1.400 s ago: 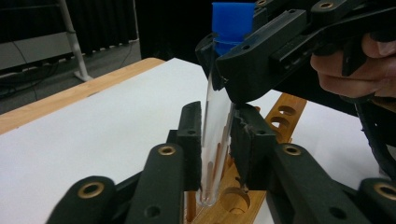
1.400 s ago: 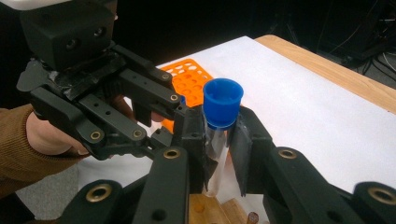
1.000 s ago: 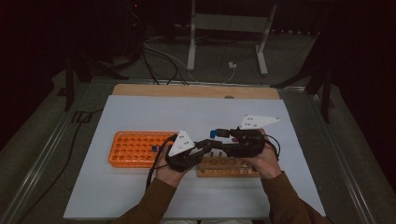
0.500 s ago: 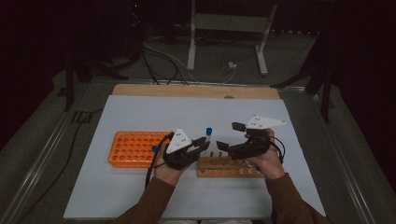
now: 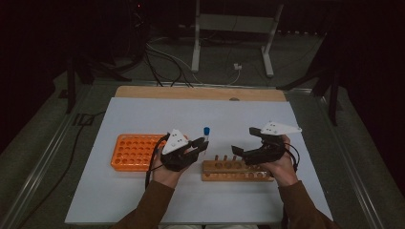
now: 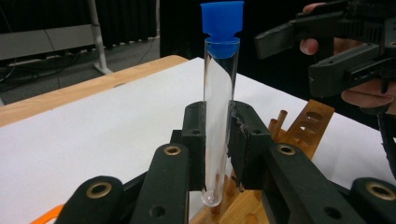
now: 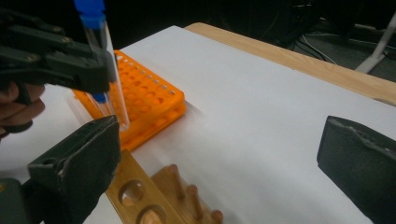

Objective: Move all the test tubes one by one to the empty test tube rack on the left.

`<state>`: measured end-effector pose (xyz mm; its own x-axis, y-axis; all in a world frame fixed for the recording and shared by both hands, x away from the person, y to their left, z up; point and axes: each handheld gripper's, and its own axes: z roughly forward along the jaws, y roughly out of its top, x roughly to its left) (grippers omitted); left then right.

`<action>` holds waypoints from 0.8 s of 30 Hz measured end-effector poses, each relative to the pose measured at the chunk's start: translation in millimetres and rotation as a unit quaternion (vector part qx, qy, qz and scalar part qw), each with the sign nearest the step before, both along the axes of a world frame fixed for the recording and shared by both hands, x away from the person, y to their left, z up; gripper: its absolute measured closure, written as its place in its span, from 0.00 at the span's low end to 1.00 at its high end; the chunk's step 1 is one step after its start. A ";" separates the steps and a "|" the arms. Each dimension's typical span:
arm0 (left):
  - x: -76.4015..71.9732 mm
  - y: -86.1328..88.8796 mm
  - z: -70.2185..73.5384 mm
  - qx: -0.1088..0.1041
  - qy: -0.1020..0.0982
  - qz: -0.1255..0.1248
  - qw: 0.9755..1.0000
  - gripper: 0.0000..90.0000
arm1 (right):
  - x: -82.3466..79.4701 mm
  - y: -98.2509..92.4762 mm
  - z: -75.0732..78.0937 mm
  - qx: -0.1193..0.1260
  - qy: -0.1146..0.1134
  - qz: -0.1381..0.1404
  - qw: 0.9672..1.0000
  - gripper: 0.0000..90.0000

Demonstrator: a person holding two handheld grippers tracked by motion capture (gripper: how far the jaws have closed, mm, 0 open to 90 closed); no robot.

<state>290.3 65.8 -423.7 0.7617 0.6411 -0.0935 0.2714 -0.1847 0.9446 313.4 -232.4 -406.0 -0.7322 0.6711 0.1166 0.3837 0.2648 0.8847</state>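
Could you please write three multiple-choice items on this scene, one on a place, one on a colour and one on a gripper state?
1. Where does the orange rack lie relative to the wooden rack in the high view?
A. to its left
B. to its right
C. stacked on top of it

2. What colour is the cap of the test tube?
A. red
B. blue
C. white

3. What is the state of the right gripper?
A. shut on the test tube
B. shut on the wooden rack
C. open, holding nothing

Answers:
1. A, since the orange rack sits on the white sheet left of the wooden one.
2. B, since the left gripper view shows a blue cap on the clear tube, which the left gripper clamps upright.
3. C, since the right gripper view shows its jaws wide apart with nothing between them.
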 end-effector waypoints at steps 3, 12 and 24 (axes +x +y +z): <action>0.6 3.4 1.0 -0.006 0.001 0.005 1.000 0.87 | -1.3 -5.1 -1.5 -0.001 0.001 -0.005 1.000 0.00; 3.0 15.6 4.1 -0.014 -0.002 0.022 1.000 0.87 | -5.8 -18.2 -6.3 -0.004 0.000 -0.016 1.000 0.00; 4.5 42.0 8.6 -0.032 -0.007 0.055 0.998 0.87 | -10.2 -34.4 -11.7 0.001 0.006 -0.031 1.000 0.00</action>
